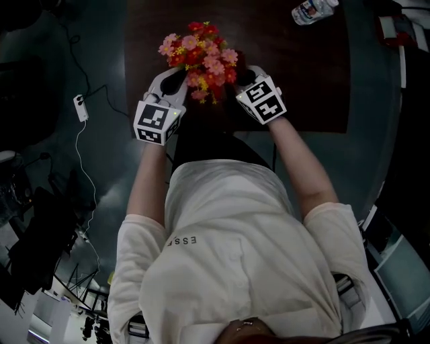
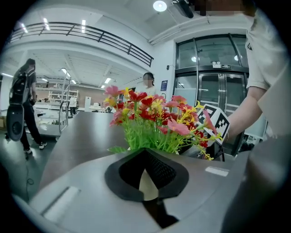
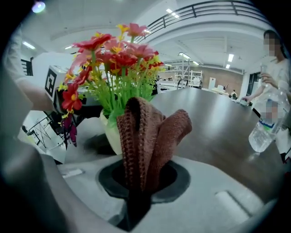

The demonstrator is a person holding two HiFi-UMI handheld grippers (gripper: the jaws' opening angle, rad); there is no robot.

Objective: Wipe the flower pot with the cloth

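One flower pot (image 3: 108, 133) stands at the near edge of the dark, smooth table (image 1: 295, 74), between your two grippers. It is a small, rounded vessel with a plain, glossy, pale cream wall. In the head view it is hidden under its single bunch of artificial flowers (image 1: 200, 57), which has red, pink and yellow blossoms on bright green plastic stems. Your left gripper (image 2: 146, 169) meets the pot from the left. Its black, textured pads are drawn narrow, with a cream sliver of the pot's wall pinched between them. Your right gripper (image 3: 141, 182) is clamped on the one cloth (image 3: 152, 136), a brown, coarse-knit fabric that rises from the jaws in two soft, upright folds. The cloth sits just right of the pot, but you cannot tell whether the two touch. One clear plastic water bottle (image 1: 313, 9) lies at the table's far right, well apart from the pot.
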